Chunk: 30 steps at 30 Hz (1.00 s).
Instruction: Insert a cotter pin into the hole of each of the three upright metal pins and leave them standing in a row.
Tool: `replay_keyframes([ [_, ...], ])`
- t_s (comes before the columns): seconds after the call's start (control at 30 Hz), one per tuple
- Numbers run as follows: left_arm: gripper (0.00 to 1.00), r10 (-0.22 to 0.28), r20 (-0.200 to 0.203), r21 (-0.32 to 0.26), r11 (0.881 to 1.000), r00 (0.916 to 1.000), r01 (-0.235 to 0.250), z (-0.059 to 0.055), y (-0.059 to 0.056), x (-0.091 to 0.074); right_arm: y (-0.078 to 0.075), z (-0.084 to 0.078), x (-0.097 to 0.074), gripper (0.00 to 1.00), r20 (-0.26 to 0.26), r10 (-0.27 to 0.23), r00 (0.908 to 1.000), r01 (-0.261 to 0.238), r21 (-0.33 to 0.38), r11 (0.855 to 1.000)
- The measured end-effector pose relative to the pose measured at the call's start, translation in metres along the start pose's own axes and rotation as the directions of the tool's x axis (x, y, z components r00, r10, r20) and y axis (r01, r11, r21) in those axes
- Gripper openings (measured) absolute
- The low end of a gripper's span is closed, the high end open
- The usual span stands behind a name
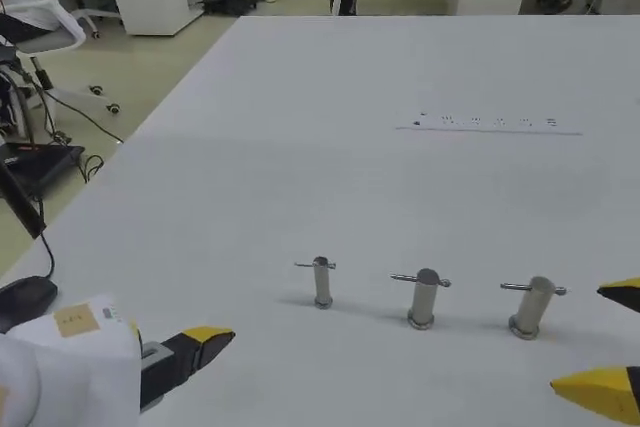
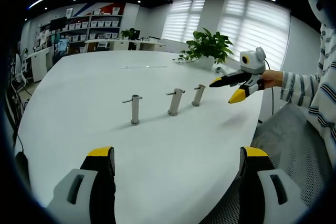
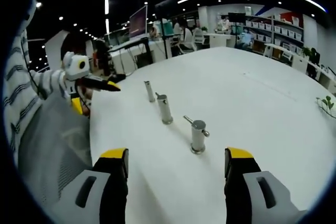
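Observation:
Three metal pins stand upright in a row on the white table (image 1: 400,97): left pin (image 1: 321,282), middle pin (image 1: 424,298), right pin (image 1: 531,307). Each has a thin cotter pin through its top. In the left gripper view they are the near pin (image 2: 135,109), the middle pin (image 2: 174,102) and the far pin (image 2: 198,95). The right gripper view has the near pin (image 3: 198,136) closest. My left gripper (image 2: 176,163) is open and empty at the table's near left, seen as a yellow tip (image 1: 205,339). My right gripper (image 3: 176,163) is open and empty beside the right pin.
A flat power strip (image 1: 490,125) lies farther back on the table. A potted plant (image 2: 209,48) stands at the table's far end. Office chairs, cables and desks (image 1: 60,37) fill the floor to the left. A striped sleeve (image 2: 310,90) holds the right gripper.

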<state>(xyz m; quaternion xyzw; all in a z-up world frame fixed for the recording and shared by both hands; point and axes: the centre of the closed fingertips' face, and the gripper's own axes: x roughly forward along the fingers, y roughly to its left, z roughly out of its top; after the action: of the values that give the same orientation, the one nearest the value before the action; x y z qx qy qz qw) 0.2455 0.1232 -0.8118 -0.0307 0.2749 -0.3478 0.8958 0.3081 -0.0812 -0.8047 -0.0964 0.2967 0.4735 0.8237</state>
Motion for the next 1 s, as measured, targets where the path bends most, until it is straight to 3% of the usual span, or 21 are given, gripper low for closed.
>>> replay_keyframes([
  [0.13, 0.99, 0.007, 0.005, -0.006, 1.0, 1.0, -0.006, 0.0, 0.002, -0.002, 0.011, -0.004, -0.004, 0.79, -0.022, -0.011, 0.9997, 0.01, -0.008, 1.0],
  [0.5, 0.99, 0.032, -0.001, -0.034, 0.999, 0.9995, -0.032, -0.003, 0.005, -0.01, 0.035, -0.016, -0.009, 0.85, -0.052, 0.012, 0.9986, -0.009, 0.061, 0.998],
  [0.63, 0.99, 0.031, -0.019, -0.048, 0.998, 0.9993, -0.032, -0.007, 0.004, -0.01, 0.037, -0.021, -0.013, 0.88, -0.052, 0.0, 0.9986, 0.005, 0.096, 0.995],
  [0.77, 0.99, 0.034, -0.049, -0.059, 0.998, 0.9982, -0.037, -0.011, 0.004, -0.012, 0.036, -0.026, -0.017, 0.93, -0.057, -0.018, 0.9982, 0.028, 0.178, 0.984],
  [1.0, 0.99, 0.055, -0.075, -0.074, 0.995, 0.9957, -0.061, -0.01, 0.006, -0.017, 0.039, -0.031, -0.026, 0.96, -0.035, -0.009, 0.9994, 0.017, 0.222, 0.975],
])
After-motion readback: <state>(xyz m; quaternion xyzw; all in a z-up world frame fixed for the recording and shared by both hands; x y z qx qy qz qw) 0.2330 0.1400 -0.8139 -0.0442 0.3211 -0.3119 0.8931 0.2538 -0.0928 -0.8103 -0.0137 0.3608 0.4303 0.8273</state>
